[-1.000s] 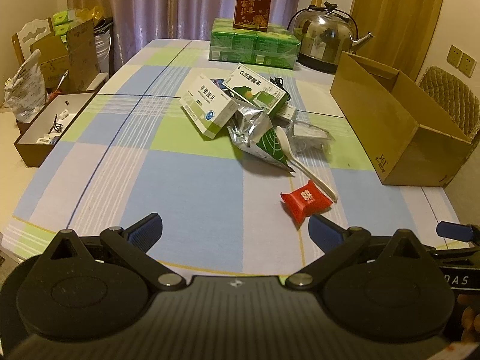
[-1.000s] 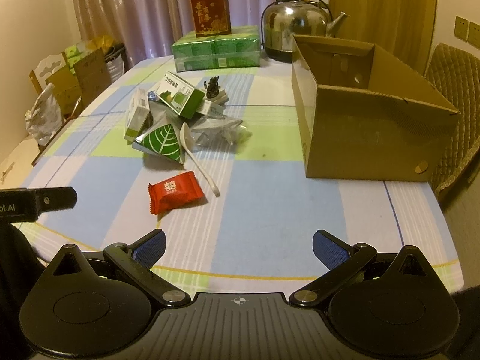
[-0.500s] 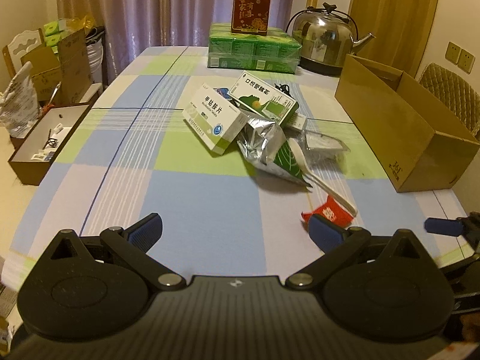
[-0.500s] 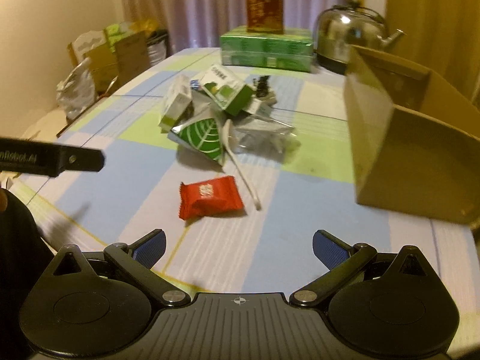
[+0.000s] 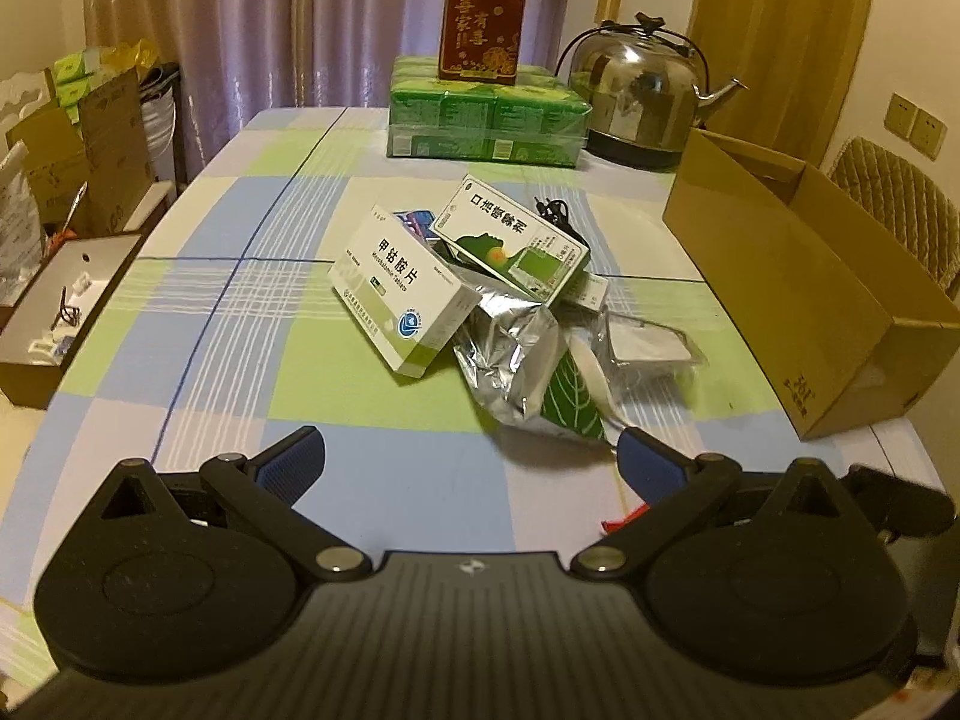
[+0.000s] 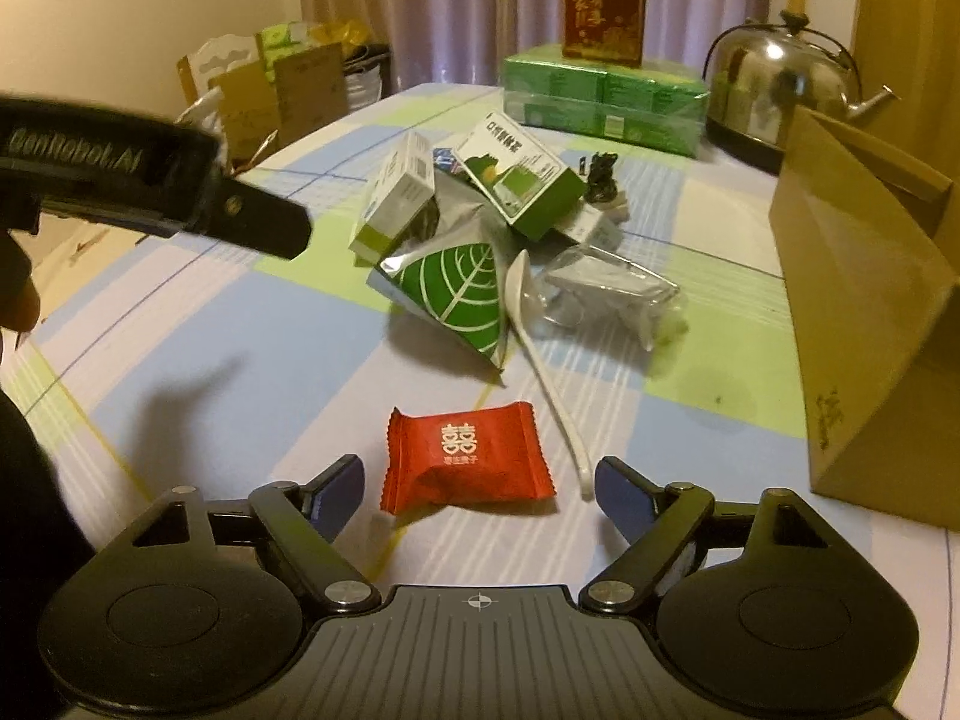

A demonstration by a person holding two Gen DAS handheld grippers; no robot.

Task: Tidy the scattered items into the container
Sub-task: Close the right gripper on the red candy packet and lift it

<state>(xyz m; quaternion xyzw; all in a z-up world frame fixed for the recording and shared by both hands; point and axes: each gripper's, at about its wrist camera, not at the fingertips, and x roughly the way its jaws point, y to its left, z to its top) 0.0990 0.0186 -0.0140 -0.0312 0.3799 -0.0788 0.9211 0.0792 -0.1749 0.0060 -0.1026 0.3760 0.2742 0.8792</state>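
A red candy packet (image 6: 467, 459) lies on the checked tablecloth, just ahead of and between the open fingers of my right gripper (image 6: 477, 489). Behind it sits a pile: a white spoon (image 6: 534, 348), a silver-green foil bag (image 6: 462, 294), a clear plastic packet (image 6: 606, 294) and two medicine boxes (image 6: 519, 180). The open cardboard box (image 6: 870, 324) stands at the right. My left gripper (image 5: 471, 462) is open and empty, facing the white medicine box (image 5: 402, 294), the green box (image 5: 516, 240) and the foil bag (image 5: 522, 366). The cardboard box (image 5: 804, 288) is to its right.
At the table's far end stand a stack of green packs (image 5: 486, 114) with a red carton (image 5: 483, 30) on top and a steel kettle (image 5: 642, 96). A brown tray (image 5: 54, 312) and boxes sit off the left edge. A chair (image 5: 900, 210) is behind the cardboard box.
Both grippers have moved forward over the table. The red packet now lies between the right gripper's fingers and has nearly dropped out of the left wrist view.
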